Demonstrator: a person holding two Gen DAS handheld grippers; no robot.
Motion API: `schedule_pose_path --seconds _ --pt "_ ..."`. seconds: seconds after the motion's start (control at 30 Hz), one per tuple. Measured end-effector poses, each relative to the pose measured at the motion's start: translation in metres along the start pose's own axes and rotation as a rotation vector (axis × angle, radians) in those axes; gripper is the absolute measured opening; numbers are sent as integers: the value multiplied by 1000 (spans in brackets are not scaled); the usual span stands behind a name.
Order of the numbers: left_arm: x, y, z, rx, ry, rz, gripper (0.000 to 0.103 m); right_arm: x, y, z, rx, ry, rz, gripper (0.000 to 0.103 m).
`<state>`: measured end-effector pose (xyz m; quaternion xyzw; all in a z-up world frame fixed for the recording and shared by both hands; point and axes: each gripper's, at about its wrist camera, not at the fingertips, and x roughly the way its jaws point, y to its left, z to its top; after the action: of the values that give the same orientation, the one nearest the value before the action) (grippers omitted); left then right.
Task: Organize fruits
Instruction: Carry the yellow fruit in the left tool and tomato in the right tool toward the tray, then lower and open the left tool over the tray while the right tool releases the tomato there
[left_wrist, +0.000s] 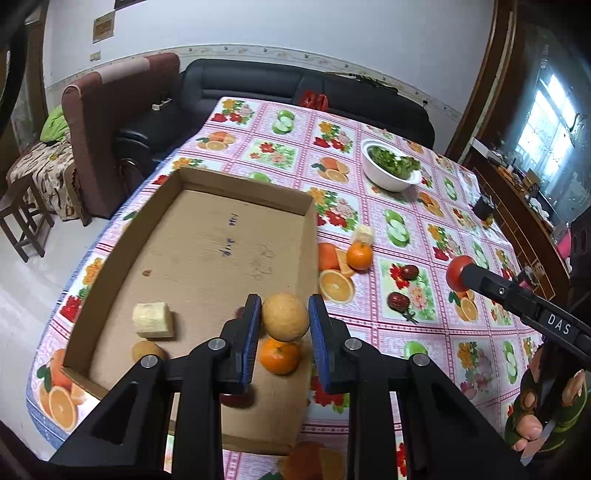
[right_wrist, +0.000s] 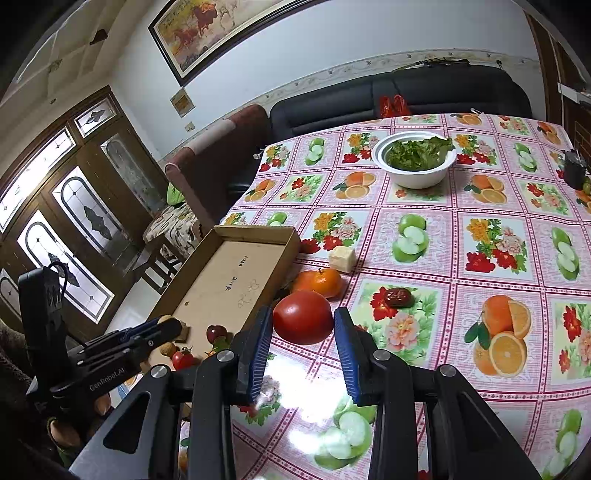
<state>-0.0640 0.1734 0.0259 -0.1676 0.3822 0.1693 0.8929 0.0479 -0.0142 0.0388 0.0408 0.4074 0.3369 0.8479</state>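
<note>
My left gripper (left_wrist: 284, 314) is shut on a round tan-yellow fruit (left_wrist: 285, 316) and holds it above the near right part of the cardboard tray (left_wrist: 207, 236). In the tray lie a banana chunk (left_wrist: 154, 319), a small brown fruit (left_wrist: 147, 350), a mandarin (left_wrist: 279, 355) and a dark red fruit (left_wrist: 236, 399). My right gripper (right_wrist: 303, 326) is shut on a red tomato (right_wrist: 303, 316) above the tablecloth, right of the tray (right_wrist: 229, 280). A mandarin (right_wrist: 322, 282), a banana chunk (right_wrist: 342, 258) and a red date (right_wrist: 397, 297) lie on the cloth.
A white bowl of greens (right_wrist: 413, 157) stands at the back of the table, also in the left wrist view (left_wrist: 391, 168). A dark cup (right_wrist: 574, 170) sits at the far right edge. A sofa (left_wrist: 295, 88) and chairs stand beyond the table.
</note>
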Motion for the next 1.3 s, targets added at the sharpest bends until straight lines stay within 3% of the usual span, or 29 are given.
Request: schedule_pose_path --seconds 0.27,0.6,0.97,1.3 --pt "-2 47 17 -77 -18 67 24 17 21 8 -39 17 32 35" --pt "25 85 28 -138 21 127 24 83 82 15 -135 106 124 35" --pt "62 100 27 -164 97 176 24 162 117 1 -240 231 111 34" --pt "90 98 23 -153 180 226 24 185 120 -10 -306 282 70 35"
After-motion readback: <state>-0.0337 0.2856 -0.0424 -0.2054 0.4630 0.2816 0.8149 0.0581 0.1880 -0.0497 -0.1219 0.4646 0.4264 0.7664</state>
